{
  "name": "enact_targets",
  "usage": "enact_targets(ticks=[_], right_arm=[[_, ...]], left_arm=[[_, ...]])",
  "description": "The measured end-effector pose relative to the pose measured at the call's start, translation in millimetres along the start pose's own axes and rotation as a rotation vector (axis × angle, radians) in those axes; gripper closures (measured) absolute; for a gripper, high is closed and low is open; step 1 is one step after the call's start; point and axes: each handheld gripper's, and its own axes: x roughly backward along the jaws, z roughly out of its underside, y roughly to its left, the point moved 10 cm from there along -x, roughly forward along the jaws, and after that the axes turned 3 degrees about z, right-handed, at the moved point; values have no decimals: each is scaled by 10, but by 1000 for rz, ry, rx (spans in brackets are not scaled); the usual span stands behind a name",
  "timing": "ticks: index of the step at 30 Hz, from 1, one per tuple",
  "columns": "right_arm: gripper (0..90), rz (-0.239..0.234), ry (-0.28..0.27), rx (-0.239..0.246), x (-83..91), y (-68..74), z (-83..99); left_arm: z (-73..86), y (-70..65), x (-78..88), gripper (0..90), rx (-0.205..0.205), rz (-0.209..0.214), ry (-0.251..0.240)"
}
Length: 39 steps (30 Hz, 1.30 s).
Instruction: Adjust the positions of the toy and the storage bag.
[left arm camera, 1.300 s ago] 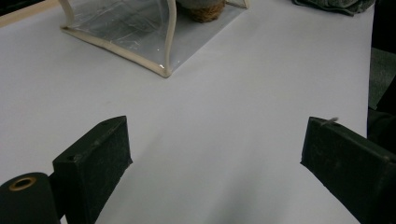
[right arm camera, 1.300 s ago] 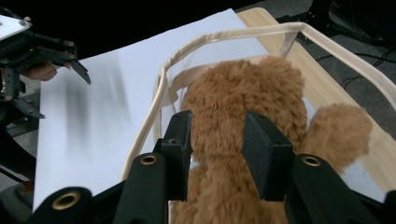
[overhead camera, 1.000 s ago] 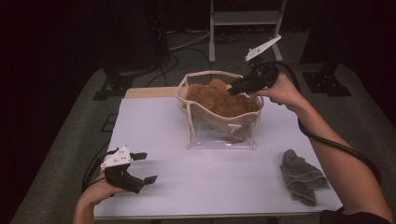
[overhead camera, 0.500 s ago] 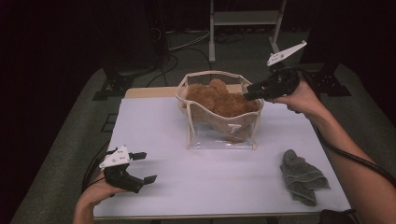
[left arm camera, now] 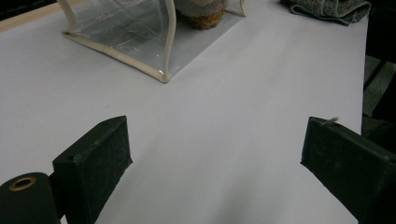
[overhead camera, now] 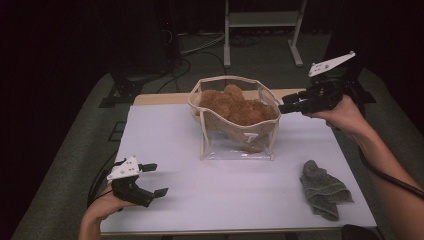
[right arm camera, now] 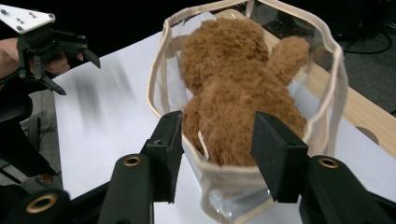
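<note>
A clear plastic bag (overhead camera: 235,144) with cream trim stands open at the back middle of the white table, with a brown teddy bear (overhead camera: 234,106) inside. My right gripper (overhead camera: 287,104) hovers level just off the bag's right rim, apart from it. In the right gripper view its jaws (right arm camera: 217,135) have just been opening, and past them I see the rim (right arm camera: 156,79) and the bear (right arm camera: 233,93); the pads press on nothing. At the front left my left gripper (overhead camera: 156,179) rests open with only bare table between its jaws (left arm camera: 217,140). The bag's corner (left arm camera: 116,28) lies ahead of it.
A crumpled grey cloth (overhead camera: 325,190) (left arm camera: 327,7) lies at the table's front right. The white tabletop (overhead camera: 240,200) ends in a wooden strip at the back. Behind the table stand a metal rack (overhead camera: 262,20) and floor cables.
My right gripper has drawn back to the right, from over the bag's opening to beside its right rim, and its jaws stand wider. The left gripper has stayed put.
</note>
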Motion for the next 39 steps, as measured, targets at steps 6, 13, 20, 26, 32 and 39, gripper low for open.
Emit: enact_targets(ticks=[6,13,20,26,32,39], right_arm=[[503,9,-3,-25,97,-20,173],[484,6,-14,-54,182,-41,354],[463,10,-12,-92,203,-87,555],[438,-4,-17,-133,176,-113,731],[427,-16,-14,-154,97,-101,875],[415,-27,-11,-173,15,-88,1027]], left_arm=[[4,2,-1,76,1,0,1],[19,17,1,76,5,-2,3],[32,25,-6,76,12,-4,4],[37,34,-5,76,13,-4,4],[35,37,-2,76,10,-5,2],[40,32,-3,76,10,-1,3]])
